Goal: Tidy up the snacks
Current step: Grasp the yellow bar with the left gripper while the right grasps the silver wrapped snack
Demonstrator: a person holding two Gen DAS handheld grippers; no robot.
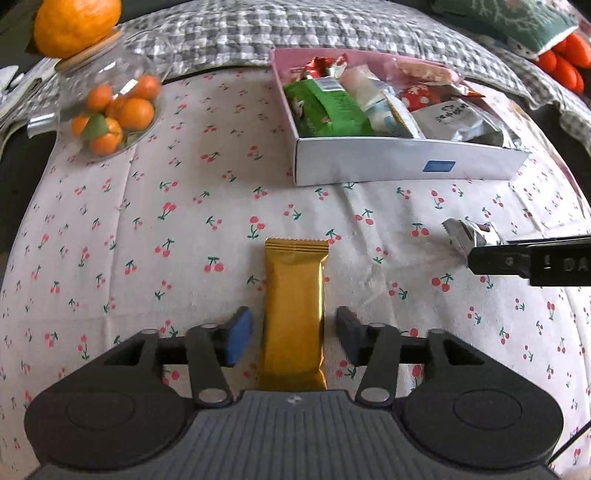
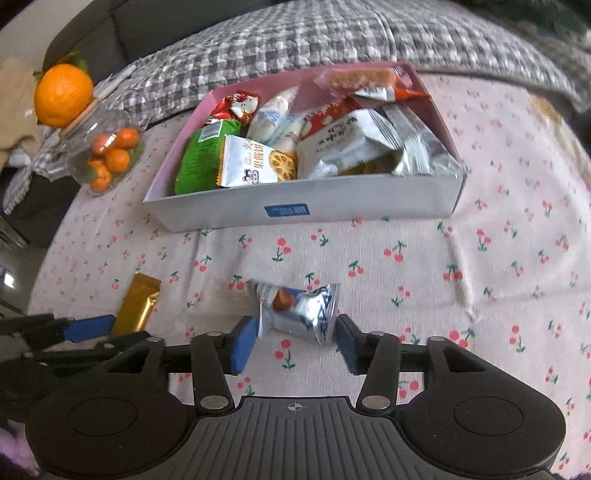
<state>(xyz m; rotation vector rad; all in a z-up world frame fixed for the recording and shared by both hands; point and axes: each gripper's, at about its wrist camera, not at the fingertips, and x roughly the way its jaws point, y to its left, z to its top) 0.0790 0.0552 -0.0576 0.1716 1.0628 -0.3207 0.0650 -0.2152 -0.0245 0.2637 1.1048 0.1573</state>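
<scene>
Snacks, item one: gold bar packet (image 1: 293, 314), lying flat on the cherry-print cloth (image 1: 184, 229), lengthwise between the fingers of my left gripper (image 1: 294, 338). I see a narrow gap between each blue pad (image 1: 240, 338) and the wrapper; the fingers stand partly open, holding nothing.

Item two: small silver-and-blue packet (image 2: 299, 310), crinkled, on the same cloth, between the fingers of my right gripper (image 2: 295, 341). The left pad sits right against one edge of the wrapper and the right pad just beside the other; I cannot tell that either presses it. Fingers partly open.

Item three: snack box (image 2: 306, 206), white front wall with a blue label, pink inside, beyond both packets on the cloth. Contents: green bag (image 2: 199, 158), white biscuit packet (image 2: 255, 162), silver pouches, red-and-white wrappers, heaped loosely.

Sundry: glass jar (image 2: 103, 155) of small oranges, left of the box, with a large orange (image 2: 62, 94) on its lid. Grey checked blanket (image 2: 295, 33) behind the box.
</scene>
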